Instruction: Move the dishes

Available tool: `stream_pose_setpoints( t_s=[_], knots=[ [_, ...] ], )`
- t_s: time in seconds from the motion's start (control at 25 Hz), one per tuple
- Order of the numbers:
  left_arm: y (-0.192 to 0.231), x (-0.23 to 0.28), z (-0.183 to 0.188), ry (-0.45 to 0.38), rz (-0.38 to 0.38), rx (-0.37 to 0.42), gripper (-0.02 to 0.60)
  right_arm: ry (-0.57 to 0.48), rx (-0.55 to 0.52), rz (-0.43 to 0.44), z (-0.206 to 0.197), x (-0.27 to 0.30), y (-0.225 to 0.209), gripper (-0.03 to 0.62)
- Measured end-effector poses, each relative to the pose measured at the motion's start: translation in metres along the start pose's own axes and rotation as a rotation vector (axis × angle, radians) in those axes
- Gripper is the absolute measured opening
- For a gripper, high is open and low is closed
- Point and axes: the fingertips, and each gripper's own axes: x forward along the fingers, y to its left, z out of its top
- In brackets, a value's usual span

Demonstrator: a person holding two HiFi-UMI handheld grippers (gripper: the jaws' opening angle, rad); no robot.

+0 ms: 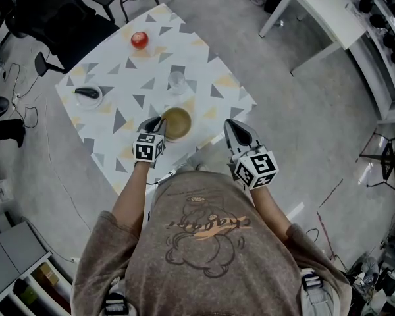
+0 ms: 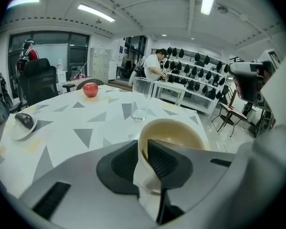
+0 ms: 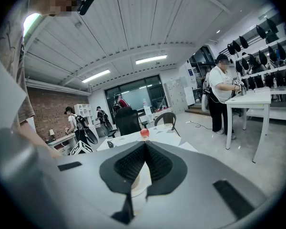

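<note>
Triangle-patterned tabletop (image 1: 112,84): bowl (image 1: 178,122) at near edge, likely rigid, light, slick, breakable. Left gripper (image 1: 156,124) fingers pinch its rim wall; right gripper (image 1: 236,129) fingers closed together, empty.

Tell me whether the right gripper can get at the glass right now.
Probably yes. The right gripper hangs by the near edge of the table, jaws together and empty, with only bare tabletop between it and the glass. The bowl, gripped at its rim by the left gripper, sits beside that path.
</note>
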Motion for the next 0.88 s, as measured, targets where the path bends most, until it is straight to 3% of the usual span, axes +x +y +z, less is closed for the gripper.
stream_pose_setpoints(
  t_s=[0.44, 0.88],
  knots=[
    [-0.002, 0.001, 0.005, 0.024, -0.014, -0.049, 0.032, -0.001, 0.0, -0.001, 0.0, 0.0, -0.001, 0.003],
    [-0.004, -0.006, 0.024, -0.032, -0.036, -0.106, 0.026, -0.002, -0.002, 0.004, 0.0, -0.001, -0.001, 0.002]
  ],
)
